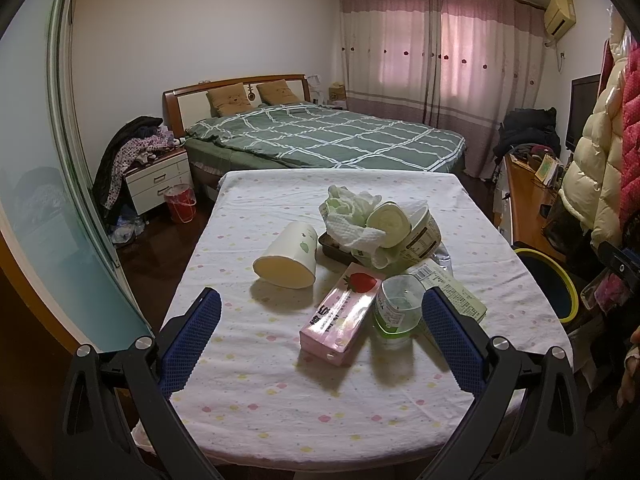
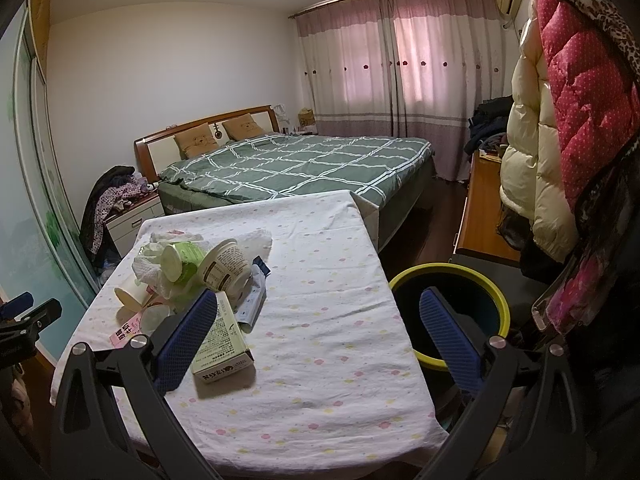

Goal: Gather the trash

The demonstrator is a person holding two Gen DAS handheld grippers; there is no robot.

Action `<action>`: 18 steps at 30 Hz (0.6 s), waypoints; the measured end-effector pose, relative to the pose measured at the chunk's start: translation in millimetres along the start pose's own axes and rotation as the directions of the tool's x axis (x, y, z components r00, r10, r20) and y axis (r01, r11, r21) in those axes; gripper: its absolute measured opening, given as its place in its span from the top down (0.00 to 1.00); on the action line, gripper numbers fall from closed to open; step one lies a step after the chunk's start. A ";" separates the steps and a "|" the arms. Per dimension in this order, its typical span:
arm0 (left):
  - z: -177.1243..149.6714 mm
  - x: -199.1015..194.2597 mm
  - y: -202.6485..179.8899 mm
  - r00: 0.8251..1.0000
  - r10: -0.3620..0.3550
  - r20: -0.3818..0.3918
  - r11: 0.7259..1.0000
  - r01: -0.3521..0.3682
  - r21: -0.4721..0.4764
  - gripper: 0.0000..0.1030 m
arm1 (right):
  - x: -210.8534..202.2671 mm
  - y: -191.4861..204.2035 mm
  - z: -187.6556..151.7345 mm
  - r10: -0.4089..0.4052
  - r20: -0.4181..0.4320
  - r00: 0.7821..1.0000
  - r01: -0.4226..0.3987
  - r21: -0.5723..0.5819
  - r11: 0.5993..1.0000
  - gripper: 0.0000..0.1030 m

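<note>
— What do you have near the grippers?

— My left gripper [image 1: 320,332] is spread wide and holds nothing; it hangs over the near part of the table [image 1: 280,412], where the dotted cloth is bare up to the near edge. Between its fingers lie the pink strawberry carton [image 1: 340,320] and, just beside it on the right, a clear plastic cup [image 1: 396,308]. My right gripper [image 2: 320,340] is also wide apart and empty. Its left finger is over a green-white carton [image 2: 224,340]; its right finger is past the right table edge, over the yellow-rimmed bin [image 2: 450,314] on the floor.

— And further?

— A white paper cup [image 1: 288,256] lies on its side, left of the pile. Behind it are tubs [image 1: 404,228] and crumpled tissue [image 1: 352,208], all touching. The right half of the table is free. Beyond the far edge stands the bed [image 1: 320,136]; hanging coats [image 2: 560,120] crowd the right side.
</note>
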State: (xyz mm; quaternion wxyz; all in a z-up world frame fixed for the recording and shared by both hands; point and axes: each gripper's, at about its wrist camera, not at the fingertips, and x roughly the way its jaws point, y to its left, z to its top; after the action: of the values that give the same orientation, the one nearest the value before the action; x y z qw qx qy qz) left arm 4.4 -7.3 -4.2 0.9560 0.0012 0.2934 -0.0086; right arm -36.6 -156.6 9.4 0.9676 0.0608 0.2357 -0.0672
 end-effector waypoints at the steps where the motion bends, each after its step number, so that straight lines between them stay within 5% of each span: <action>1: 0.0 0.0 0.0 1.000 0.000 0.000 1.000 0.000 0.000 0.04 | 0.1 0.5 -0.6 0.000 0.000 1.000 0.000 0.000 1.000 0.06; 18: 1.3 0.4 -7.5 1.000 -0.005 -0.004 1.000 0.005 0.008 0.04 | 1.2 0.8 -1.2 0.001 -0.004 1.000 -0.001 0.005 1.000 0.06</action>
State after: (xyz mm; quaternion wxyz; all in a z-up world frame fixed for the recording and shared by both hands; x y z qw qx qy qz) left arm 5.3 -14.9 -3.3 0.9554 0.0043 0.2951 -0.0120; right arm -35.9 -155.7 7.9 0.9670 0.0633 0.2375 -0.0672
